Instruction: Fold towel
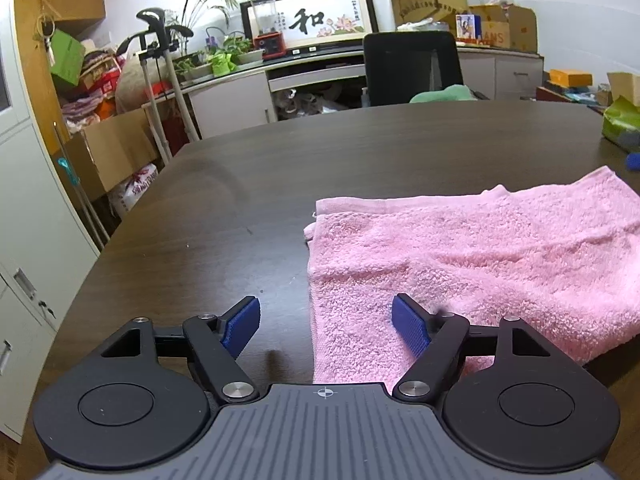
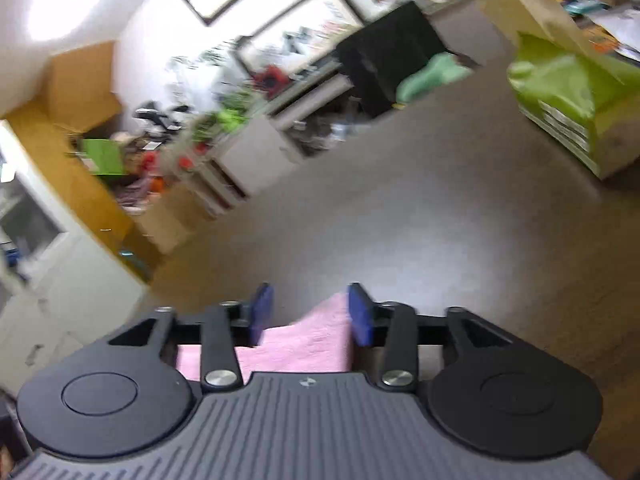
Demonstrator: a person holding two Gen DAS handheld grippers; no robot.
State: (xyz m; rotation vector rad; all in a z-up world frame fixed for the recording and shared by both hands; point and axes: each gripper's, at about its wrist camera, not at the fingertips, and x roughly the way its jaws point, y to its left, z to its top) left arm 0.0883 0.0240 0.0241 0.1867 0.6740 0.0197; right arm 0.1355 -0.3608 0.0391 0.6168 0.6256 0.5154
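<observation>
Left gripper [image 1: 326, 326] sits low over the dark wooden table [image 1: 240, 200], jaws spread wide, nothing pinched. Its blue pads [image 1: 241, 330] straddle the near left edge of the pink towel [image 1: 480, 264]: one pad over bare wood, the other over terry. No pressing visible.

Towel lies folded on the table, layered edges showing at its far left corner, spreading off to the right of the left wrist view.

Right gripper [image 2: 310, 314] is tilted, view blurred. Jaws parted; a peak of pink towel [image 2: 316, 340] shows in the gap between the pads, apparently below them. Cannot tell whether a pad touches it; not clamped.

Further out, table is mostly bare. A green bag [image 2: 568, 92] on a box stands at the far right corner of the table. Beyond the far edge: black office chair [image 1: 412, 68] with a green cushion [image 1: 444, 94] beside it.

Behind that, a low cabinet run along the wall with a framed calligraphy piece [image 1: 312, 20], a blender [image 1: 267, 28], potted plants [image 1: 224, 56]. Cardboard boxes [image 1: 112, 152] and clutter pile up at left, crutches [image 1: 160, 80] leaning there.
</observation>
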